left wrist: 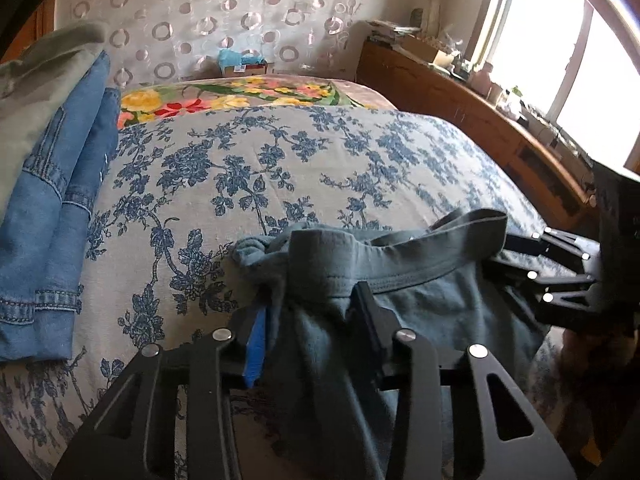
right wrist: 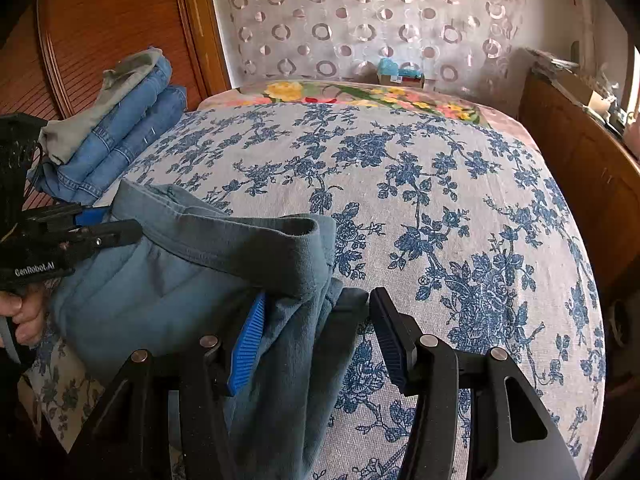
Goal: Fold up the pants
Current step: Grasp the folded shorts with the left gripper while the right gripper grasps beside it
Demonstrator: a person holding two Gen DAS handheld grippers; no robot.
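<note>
Grey-blue pants [left wrist: 420, 292] lie bunched at the near edge of the bed, waistband raised. In the left wrist view my left gripper [left wrist: 312, 312] is shut on a gathered bunch of the waistband that fills the gap between its pads. From the right wrist view the left gripper [right wrist: 116, 224] pinches the pants [right wrist: 160, 300] at their left corner, a hand below it. My right gripper [right wrist: 316, 320] stands open around the other end. The cloth hangs against its blue left pad [right wrist: 246, 344], and the right pad shows bare. The right gripper [left wrist: 508, 256] also shows at the waistband's far end.
The bedspread [right wrist: 420, 184] has a blue flower print, with a bright floral blanket [left wrist: 224, 98] beyond it. A stack of folded jeans [left wrist: 48, 216] under a grey-green garment [left wrist: 36, 92] sits at the left. A wooden bed rail [left wrist: 460, 100] and cluttered window sill run along the right.
</note>
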